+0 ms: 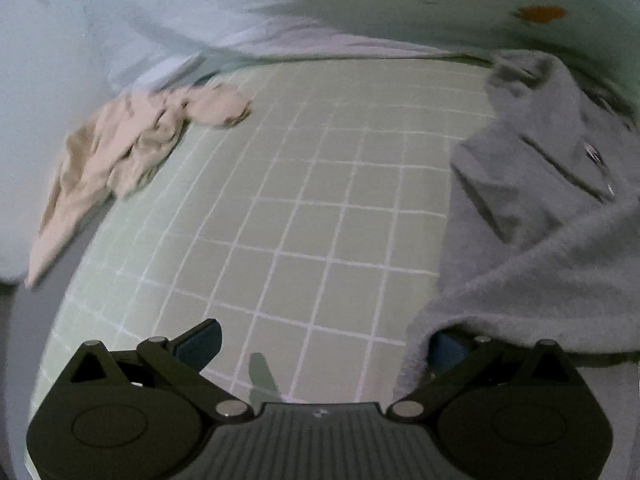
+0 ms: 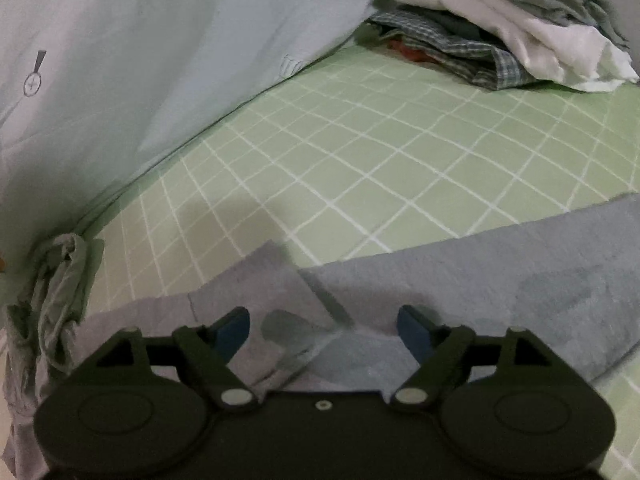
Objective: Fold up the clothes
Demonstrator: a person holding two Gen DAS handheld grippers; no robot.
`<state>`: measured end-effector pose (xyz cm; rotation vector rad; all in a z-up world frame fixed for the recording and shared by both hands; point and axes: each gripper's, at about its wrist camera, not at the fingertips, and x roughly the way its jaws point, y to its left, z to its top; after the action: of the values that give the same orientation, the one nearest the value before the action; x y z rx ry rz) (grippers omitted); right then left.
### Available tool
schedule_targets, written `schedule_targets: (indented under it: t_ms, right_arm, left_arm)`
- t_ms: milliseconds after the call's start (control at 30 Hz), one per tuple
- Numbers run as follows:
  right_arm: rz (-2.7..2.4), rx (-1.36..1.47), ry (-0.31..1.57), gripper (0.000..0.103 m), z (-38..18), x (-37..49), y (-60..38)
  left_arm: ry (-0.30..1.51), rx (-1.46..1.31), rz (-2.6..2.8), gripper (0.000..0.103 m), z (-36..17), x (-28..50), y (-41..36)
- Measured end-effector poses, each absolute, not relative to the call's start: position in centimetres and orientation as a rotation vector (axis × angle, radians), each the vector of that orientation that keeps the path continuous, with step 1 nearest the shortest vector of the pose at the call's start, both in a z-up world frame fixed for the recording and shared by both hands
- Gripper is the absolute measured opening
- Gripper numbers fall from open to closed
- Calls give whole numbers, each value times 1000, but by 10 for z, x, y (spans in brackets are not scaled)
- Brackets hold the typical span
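Note:
A grey fleece garment lies on the green checked bed sheet at the right of the left wrist view, its edge draped over my right-hand fingertip. My left gripper is open over bare sheet, nothing between its fingers. In the right wrist view the same grey garment spreads across the foreground. My right gripper hovers open just above it, with a folded grey flap between the blue pads but not clamped.
A crumpled beige garment lies at the sheet's left edge against pale blue bedding. A pile of white, grey and plaid clothes sits at the far right. A wrinkled grey-green cloth bunches at the left. Green sheet shows between.

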<state>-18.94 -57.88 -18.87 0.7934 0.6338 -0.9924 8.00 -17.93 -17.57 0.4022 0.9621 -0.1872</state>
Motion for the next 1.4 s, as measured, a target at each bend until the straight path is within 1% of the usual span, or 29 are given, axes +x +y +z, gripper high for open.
schedule_targets:
  t_ms: [133, 200, 233, 267, 300, 367, 500, 700, 833, 867, 933, 967, 1000, 1033, 1067, 1100, 1133, 1167, 1200, 1233, 1267, 1300, 1367, 1400]
  right_arm:
    - [-963, 730, 684, 78, -190, -172, -570]
    - [-954, 651, 724, 53, -190, -163, -564]
    - [-947, 611, 742, 48, -190, -159, -561]
    - [-940, 575, 758, 40, -190, -155, -558]
    - [-929, 561, 760, 25, -189, -154, -557]
    - [-921, 565, 750, 17, -189, -156, -558]
    - [-933, 570, 738, 13, -188, -163, -560]
    - [-944, 571, 737, 13, -187, -169, -558]
    - [-953, 579, 741, 13, -188, -168, -558]
    - [-949, 598, 727, 14, -187, -168, -560]
    - [-940, 637, 698, 20, -185, -169, -563]
    - [-936, 656, 683, 38, -184, -169, -565]
    - [-931, 675, 668, 59, -184, -170, -566]
    - [-926, 693, 654, 66, -183, -170, -568]
    - [-923, 711, 642, 69, -182, -170, -570]
    - [-932, 716, 653, 69, -184, -167, -571]
    - [-941, 721, 664, 69, -185, -165, -573]
    - [-949, 723, 674, 69, -186, -162, -575]
    - [-951, 709, 669, 69, -184, -164, -574]
    - [-953, 695, 664, 69, -182, -165, -574]
    - [-954, 681, 660, 66, -180, -166, -573]
    - [-956, 667, 655, 45, -178, -167, -572]
    - [-959, 639, 645, 13, -174, -169, -571]
    - [-960, 625, 641, 12, -172, -170, -570]
  left_arm:
    - [944, 410, -238, 103, -167, 74, -178]
    - [956, 351, -273, 103, -158, 78, -171]
    - [960, 306, -293, 103, -152, 80, -166]
    - [964, 261, -310, 103, -147, 83, -162]
    - [967, 216, -327, 103, -142, 86, -158]
    - [973, 144, -357, 103, -134, 91, -156]
    - [973, 106, -422, 103, -124, 99, -166]
    - [956, 63, -426, 103, -110, 116, -156]
    - [1015, -66, -424, 103, -123, 137, -161]
    - [1034, -99, -427, 102, -128, 142, -164]
    - [1076, -135, -435, 100, -139, 151, -178]
    - [1094, -141, -439, 97, -144, 155, -186]
    - [1110, -138, -440, 90, -148, 159, -194]
    - [1120, -131, -448, 86, -152, 163, -203]
    - [1124, -120, -454, 84, -155, 164, -210]
    - [1130, -96, -441, 78, -159, 165, -217]
    - [1135, -71, -429, 67, -162, 166, -224]
    - [1140, -48, -417, 59, -166, 167, -231]
    - [1139, -32, -406, 49, -168, 167, -235]
    - [1139, -24, -396, 30, -169, 168, -236]
    - [1139, -17, -386, 18, -170, 169, -238]
    - [1137, -10, -374, 2, -171, 169, -239]
    - [1116, -4, -332, 2, -169, 172, -237]
    - [1095, -1, -311, 2, -166, 175, -235]
